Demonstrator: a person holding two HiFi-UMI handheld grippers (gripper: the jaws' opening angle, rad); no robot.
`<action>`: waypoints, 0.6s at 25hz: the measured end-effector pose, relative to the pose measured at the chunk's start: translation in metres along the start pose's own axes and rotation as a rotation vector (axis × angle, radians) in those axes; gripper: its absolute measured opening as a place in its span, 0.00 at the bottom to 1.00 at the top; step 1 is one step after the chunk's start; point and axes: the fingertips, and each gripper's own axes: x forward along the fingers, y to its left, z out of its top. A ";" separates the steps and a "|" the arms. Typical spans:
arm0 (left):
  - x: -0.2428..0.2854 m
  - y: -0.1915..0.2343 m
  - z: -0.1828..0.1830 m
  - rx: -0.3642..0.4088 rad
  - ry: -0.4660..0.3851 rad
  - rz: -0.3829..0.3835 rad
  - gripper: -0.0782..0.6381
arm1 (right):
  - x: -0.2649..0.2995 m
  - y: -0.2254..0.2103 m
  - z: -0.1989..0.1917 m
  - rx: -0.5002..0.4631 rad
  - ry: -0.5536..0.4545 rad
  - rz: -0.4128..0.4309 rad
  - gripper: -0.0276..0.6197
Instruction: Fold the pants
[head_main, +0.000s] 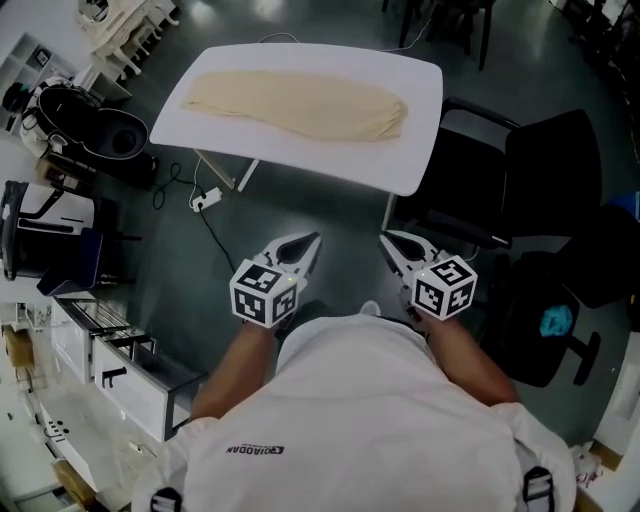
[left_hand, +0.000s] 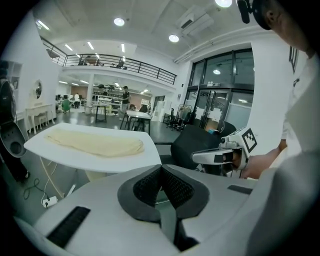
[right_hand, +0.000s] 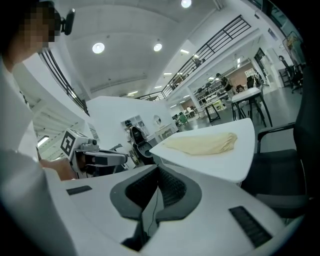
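Note:
The cream pants (head_main: 300, 102) lie as one long folded strip across the white table (head_main: 400, 160), and they also show in the left gripper view (left_hand: 95, 142) and the right gripper view (right_hand: 202, 144). Both grippers hang short of the table's near edge, close to the person's body. My left gripper (head_main: 305, 245) is shut with nothing in it, its pads meeting (left_hand: 161, 170). My right gripper (head_main: 393, 245) is shut and empty too (right_hand: 157, 172). Each gripper sees the other beside it: the right one (left_hand: 200, 157) and the left one (right_hand: 122, 159).
A black chair (head_main: 540, 170) stands at the table's right end, and an office chair (head_main: 556, 320) with a teal object is nearer. A power strip (head_main: 205, 198) and its cable lie on the floor under the table. White drawers (head_main: 110, 370) and a black appliance (head_main: 90, 125) line the left.

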 end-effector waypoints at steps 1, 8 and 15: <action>0.002 0.000 -0.001 0.003 0.009 -0.003 0.15 | 0.000 -0.002 0.000 0.002 0.002 -0.004 0.06; 0.024 0.009 0.003 0.018 0.023 -0.044 0.15 | 0.003 -0.020 -0.004 0.015 0.004 -0.045 0.06; 0.045 0.032 0.022 0.052 0.019 -0.092 0.15 | 0.023 -0.040 0.008 0.020 -0.008 -0.101 0.06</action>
